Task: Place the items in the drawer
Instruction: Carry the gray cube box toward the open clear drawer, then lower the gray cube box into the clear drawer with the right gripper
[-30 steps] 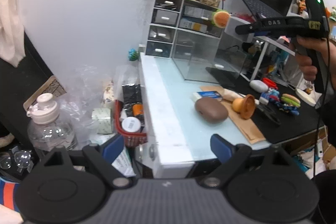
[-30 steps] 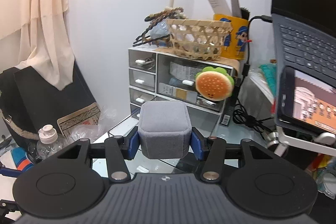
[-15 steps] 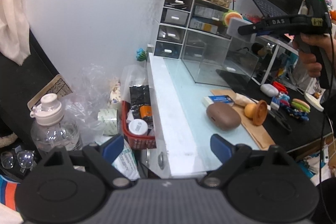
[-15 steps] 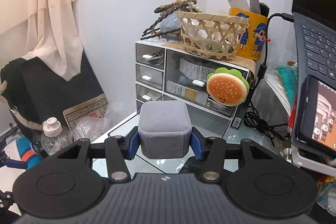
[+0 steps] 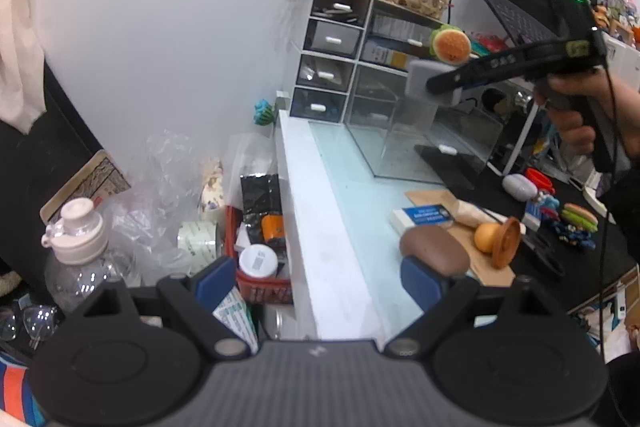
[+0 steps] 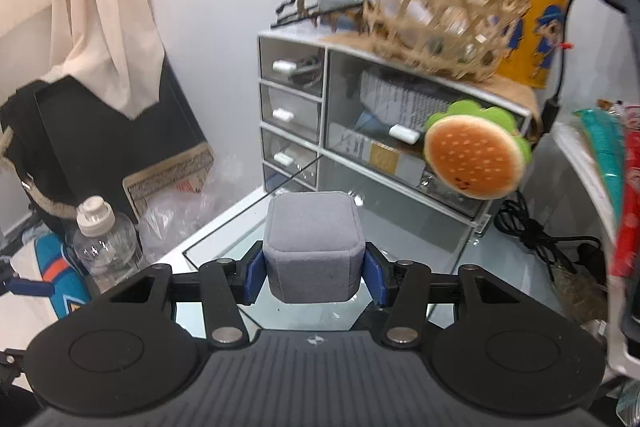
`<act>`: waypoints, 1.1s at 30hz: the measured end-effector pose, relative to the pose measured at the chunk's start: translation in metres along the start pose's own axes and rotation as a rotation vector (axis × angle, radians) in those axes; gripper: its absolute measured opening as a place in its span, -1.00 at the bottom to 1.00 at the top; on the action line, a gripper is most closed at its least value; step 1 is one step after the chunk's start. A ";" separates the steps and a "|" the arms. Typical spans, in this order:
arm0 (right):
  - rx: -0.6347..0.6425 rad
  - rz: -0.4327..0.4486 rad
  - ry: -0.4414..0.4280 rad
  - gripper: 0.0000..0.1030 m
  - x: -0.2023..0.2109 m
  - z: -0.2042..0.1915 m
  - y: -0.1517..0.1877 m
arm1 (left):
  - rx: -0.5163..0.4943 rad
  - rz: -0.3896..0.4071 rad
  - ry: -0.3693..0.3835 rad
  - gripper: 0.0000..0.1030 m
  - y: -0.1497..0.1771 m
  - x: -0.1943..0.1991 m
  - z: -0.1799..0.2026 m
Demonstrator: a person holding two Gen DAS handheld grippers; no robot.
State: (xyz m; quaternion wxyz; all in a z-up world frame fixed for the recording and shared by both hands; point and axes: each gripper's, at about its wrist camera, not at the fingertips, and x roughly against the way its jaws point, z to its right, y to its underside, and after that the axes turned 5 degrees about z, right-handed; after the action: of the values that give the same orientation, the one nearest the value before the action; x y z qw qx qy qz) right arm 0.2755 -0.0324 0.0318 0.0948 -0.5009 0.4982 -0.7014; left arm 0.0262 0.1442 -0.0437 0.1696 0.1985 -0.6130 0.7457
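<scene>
Since the earlier frame, the grey velvet box [image 6: 314, 245] has travelled closer to the drawer cabinet [image 6: 360, 119] and now hangs above the pulled-out clear drawer [image 5: 424, 143]. My right gripper [image 6: 314, 277] is clamped on the box at both flanks, keeping it level for a straight drop. A plush burger [image 6: 476, 159] hangs at 2 o'clock from the box. My right hand [image 5: 588, 115] holds the handle level. My left gripper [image 5: 316, 281] is spread wide, holding nothing, low at 7 o'clock.

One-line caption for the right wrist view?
Right gripper holds a grey velvet box above the pulled-out clear drawer, facing the desktop drawer unit.
</scene>
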 end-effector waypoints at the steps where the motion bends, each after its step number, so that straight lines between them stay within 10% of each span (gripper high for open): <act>1: 0.002 -0.014 -0.006 0.05 -0.005 0.001 -0.001 | 0.000 -0.001 0.000 0.77 0.000 -0.001 -0.001; 33: 0.008 -0.250 0.058 0.06 -0.101 0.011 -0.019 | 0.019 -0.022 0.014 0.77 -0.002 -0.024 -0.021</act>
State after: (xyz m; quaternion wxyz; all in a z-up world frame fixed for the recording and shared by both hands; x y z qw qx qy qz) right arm 0.3394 0.0343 -0.0144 -0.0058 -0.5381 0.4318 -0.7239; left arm 0.0459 0.1649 -0.0571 0.1803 0.2018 -0.6024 0.7509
